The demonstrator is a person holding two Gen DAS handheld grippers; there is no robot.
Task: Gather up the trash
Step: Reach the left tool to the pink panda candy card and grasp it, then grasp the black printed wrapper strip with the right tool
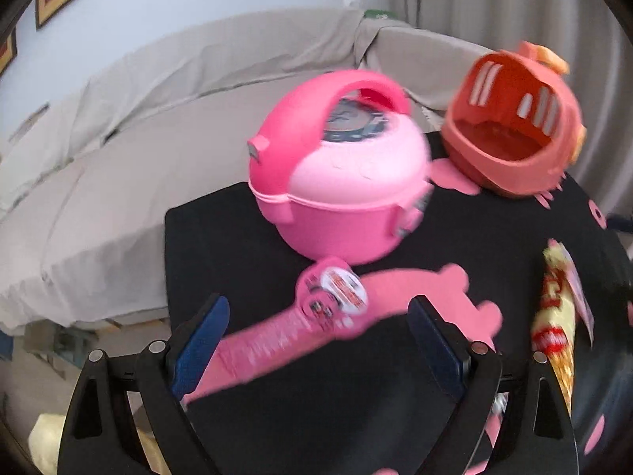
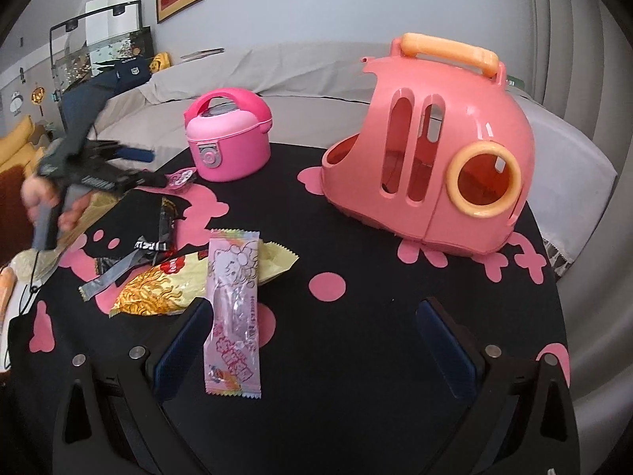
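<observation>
Now at pickup stage, nothing grasped. Pink wrapper (image 2: pixel 233 308) flat on table (image 2: pixel 376 336), just ahead of right tool (image 2: pixel 316 340), hard against its left finger, partly overlapping yellow noodle packet (image 2: pixel 170 289). Right tool wide open, empty. Left tool (image 1: pixel 316 340) also wide open, empty, over pink round-headed packet (image 1: pixel 312 308) lying between its fingers, blurred. Beyond: pink toy cooker (image 2: pixel 229 142); salmon carrier (image 2: pixel 435 150) far right, probable bin. Next, by judgement: centre right tool over wrapper, lower, close on its edge.
</observation>
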